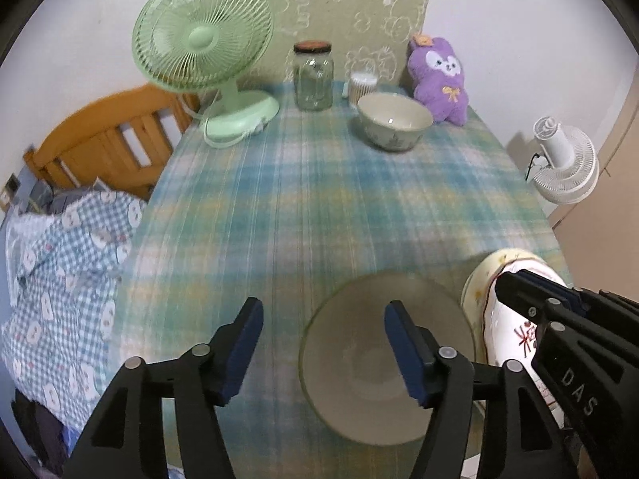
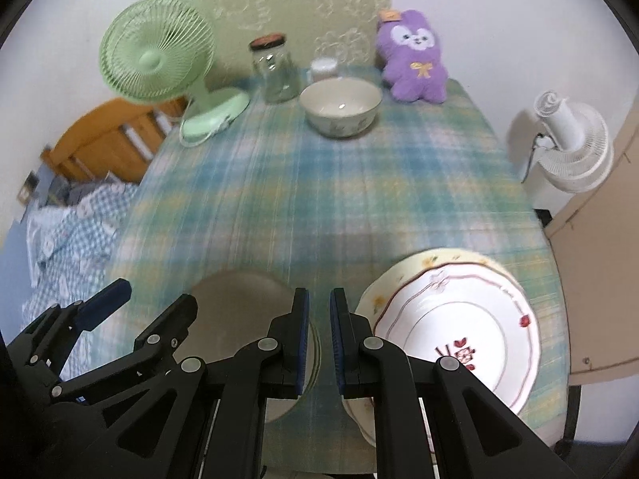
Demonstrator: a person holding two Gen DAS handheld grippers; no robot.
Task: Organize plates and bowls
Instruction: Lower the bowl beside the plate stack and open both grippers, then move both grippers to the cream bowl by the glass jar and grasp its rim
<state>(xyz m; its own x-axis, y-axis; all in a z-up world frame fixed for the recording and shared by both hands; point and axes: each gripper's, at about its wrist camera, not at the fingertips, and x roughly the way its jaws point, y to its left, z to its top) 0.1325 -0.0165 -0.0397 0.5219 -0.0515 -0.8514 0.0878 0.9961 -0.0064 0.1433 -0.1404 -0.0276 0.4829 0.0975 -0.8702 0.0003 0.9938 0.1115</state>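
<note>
While over the near edge of the checked tablecloth (image 1: pixel 279 199): left gripper (image 1: pixel 323 343) spread wide, nothing between pads, right pad above glass bowl (image 1: pixel 359 367) resting on cloth. Right gripper (image 2: pixel 319 335) nearly closed, narrow gap, nothing held. Just right of glass bowl: white patterned plate (image 2: pixel 459 319) stacked on yellow-flowered plate (image 2: pixel 407 267). Far beyond glass bowl: ceramic bowl (image 1: pixel 393 119), glass jar (image 1: pixel 313 76), green fan (image 1: pixel 203 40) to left, purple plush (image 1: pixel 439 76) to right.

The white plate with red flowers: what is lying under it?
Under the white plate lies a cream plate with yellow flowers, showing only along its far and left rim. Its middle is covered, so anything further below cannot be seen.
</note>
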